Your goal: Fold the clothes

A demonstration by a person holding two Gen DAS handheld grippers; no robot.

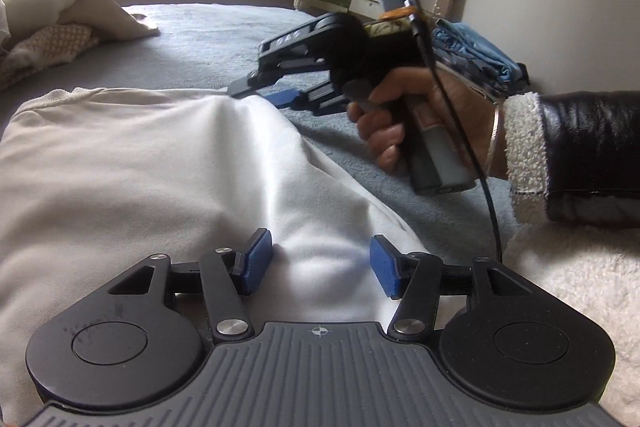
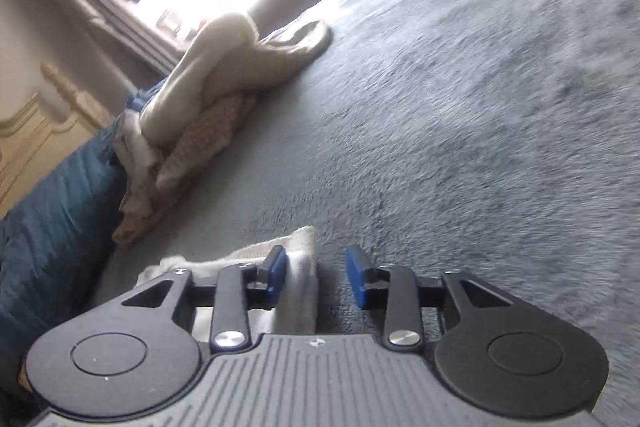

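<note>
A white garment (image 1: 140,167) lies spread on the grey bed cover (image 1: 216,27). My left gripper (image 1: 320,267) hovers over its near part, jaws open, with a raised fold of the cloth between the blue pads (image 1: 256,263) but not pinched. A hand in a black sleeve holds my right gripper (image 1: 260,93) at the garment's far right corner. In the right wrist view the right gripper (image 2: 316,273) is open. The garment's edge (image 2: 298,291) lies against the left pad (image 2: 276,271), and a gap remains before the right pad.
A heap of cream and knitted clothes (image 1: 72,11) (image 2: 208,95) lies at the bed's far left. Folded blue jeans (image 1: 476,51) are stacked by the wall on the right. White fleece (image 1: 580,287) lies at near right, and a teal blanket (image 2: 52,211) borders the bed.
</note>
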